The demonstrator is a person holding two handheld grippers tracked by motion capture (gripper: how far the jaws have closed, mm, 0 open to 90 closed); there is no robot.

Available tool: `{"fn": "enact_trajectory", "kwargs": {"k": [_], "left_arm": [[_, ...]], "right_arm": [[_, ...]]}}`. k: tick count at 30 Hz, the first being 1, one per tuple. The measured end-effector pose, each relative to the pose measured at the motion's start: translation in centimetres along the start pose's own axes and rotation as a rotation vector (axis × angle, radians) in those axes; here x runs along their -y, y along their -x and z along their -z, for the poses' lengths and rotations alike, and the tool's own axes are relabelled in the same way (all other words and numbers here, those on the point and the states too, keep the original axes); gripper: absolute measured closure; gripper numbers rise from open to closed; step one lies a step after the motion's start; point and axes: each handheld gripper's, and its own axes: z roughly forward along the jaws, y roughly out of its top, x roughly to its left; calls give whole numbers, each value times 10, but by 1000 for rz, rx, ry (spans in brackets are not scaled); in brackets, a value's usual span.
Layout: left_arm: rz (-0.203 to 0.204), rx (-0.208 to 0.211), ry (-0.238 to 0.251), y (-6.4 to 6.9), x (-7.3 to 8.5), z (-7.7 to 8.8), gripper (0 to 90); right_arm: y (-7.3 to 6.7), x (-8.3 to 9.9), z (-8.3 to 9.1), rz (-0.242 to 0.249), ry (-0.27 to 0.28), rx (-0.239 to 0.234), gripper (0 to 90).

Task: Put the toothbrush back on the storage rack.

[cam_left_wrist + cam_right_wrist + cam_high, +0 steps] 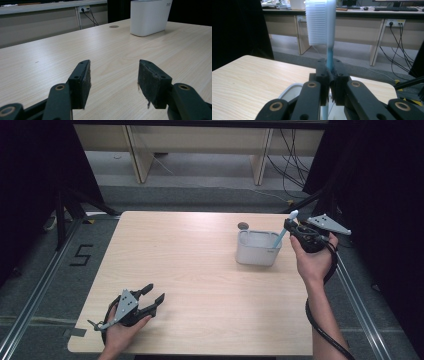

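A white rectangular cup (257, 249) stands on the far right part of the wooden table (190, 270). My right gripper (289, 225) hangs just right of its rim, shut on a blue-handled toothbrush (282, 233) whose lower end reaches into the cup. In the right gripper view the toothbrush (322, 22) stands upright, white bristle head on top, and the pinched jaws of the right gripper (330, 75) hold its handle. My left gripper (153, 292) rests at the table's near left, open and empty. The left gripper (113, 75) points toward the cup (150, 16).
A small dark round disc (243, 225) lies on the table just behind the cup. Beyond the far edge stand desk legs and trailing cables (292, 165) on a grey floor. Dark curtains flank both sides.
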Motion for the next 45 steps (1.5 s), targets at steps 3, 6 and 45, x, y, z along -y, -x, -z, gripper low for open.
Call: {"fn": "enact_trajectory", "kwargs": {"k": [3, 6, 45], "left_arm": [[-1, 0, 0, 0, 0, 0, 432], [0, 0, 0, 0, 0, 0, 432], [8, 3, 3, -1, 0, 0, 430]], "right_arm": [[1, -1, -2, -9, -3, -1, 861], [1, -2, -3, -10, 4, 11, 861], [7, 11, -22, -29, -25, 36, 860]]}}
